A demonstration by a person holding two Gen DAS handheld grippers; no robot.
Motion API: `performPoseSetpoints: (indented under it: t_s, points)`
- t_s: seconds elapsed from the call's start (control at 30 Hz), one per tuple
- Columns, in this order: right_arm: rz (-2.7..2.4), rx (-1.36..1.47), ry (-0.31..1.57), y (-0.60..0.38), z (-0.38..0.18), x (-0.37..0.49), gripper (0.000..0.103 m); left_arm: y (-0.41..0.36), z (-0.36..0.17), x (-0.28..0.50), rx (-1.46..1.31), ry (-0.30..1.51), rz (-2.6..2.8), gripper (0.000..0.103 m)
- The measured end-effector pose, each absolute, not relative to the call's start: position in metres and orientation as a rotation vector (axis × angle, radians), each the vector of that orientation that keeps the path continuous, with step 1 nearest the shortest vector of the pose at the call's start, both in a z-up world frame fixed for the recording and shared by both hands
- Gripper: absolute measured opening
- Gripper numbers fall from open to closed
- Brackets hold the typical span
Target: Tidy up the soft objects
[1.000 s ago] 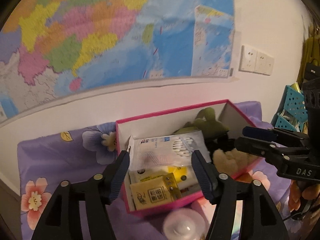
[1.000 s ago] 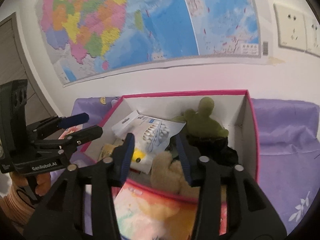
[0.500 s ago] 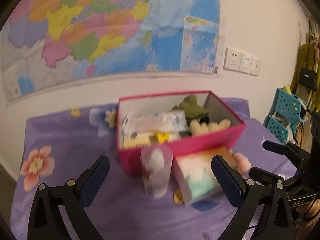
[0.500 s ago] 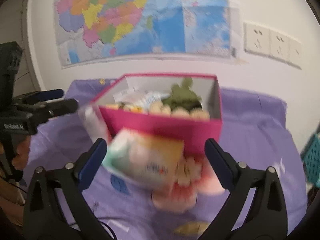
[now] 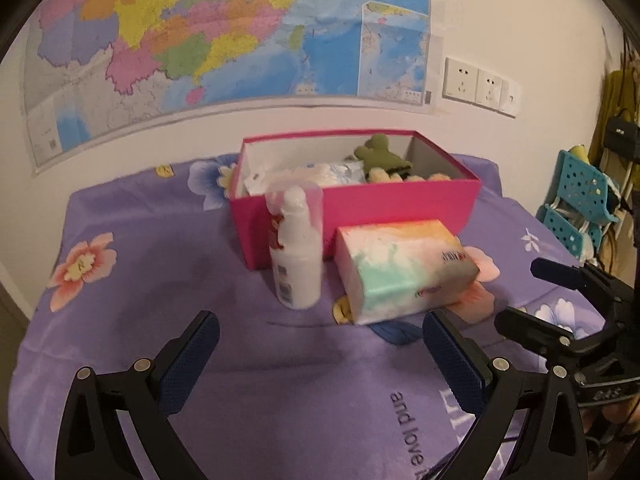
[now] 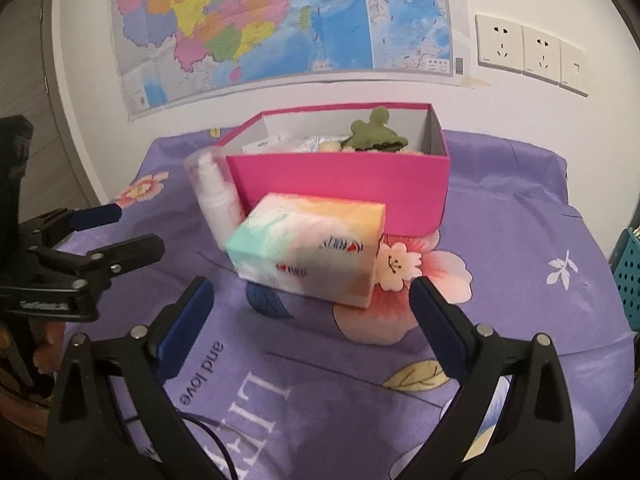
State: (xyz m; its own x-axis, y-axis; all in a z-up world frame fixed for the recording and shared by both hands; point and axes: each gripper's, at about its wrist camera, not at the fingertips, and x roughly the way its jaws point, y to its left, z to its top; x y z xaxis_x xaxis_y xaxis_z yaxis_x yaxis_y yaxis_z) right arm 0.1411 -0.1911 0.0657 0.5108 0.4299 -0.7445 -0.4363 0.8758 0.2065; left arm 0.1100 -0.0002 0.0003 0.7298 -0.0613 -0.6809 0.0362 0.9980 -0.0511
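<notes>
Tissue pack [image 6: 308,248] beyond wide-spread right gripper [image 6: 310,304]

Bottle [image 5: 297,248] and tissue pack [image 5: 404,270] block the box's [image 5: 400,204] front.

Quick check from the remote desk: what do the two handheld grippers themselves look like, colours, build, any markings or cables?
Both match: the left gripper and right gripper have matte black angular frames with silver screw heads, and their fingers carry dark blue textured pads. Seen side-on, each body bears small white lettering, too blurred to read. A thin dark cable trails under the right one. Bare skin shows at the grips; no sleeves visible.
</notes>
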Motion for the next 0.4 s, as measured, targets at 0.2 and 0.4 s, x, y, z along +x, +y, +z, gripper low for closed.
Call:
performPoseSetpoints:
  t_s: [0.2,0.4]
  points:
    - [0.399,0.039,0.967,-0.232,0.051,0.145,0.098,0.002,-0.006,0.104,-0.038,0.736,-0.045,0.103]
    - [0.36,0.083,0.986,-0.251,0.045,0.144,0.098,-0.012,-0.011,0.1,-0.005,0.743,-0.059,0.103]
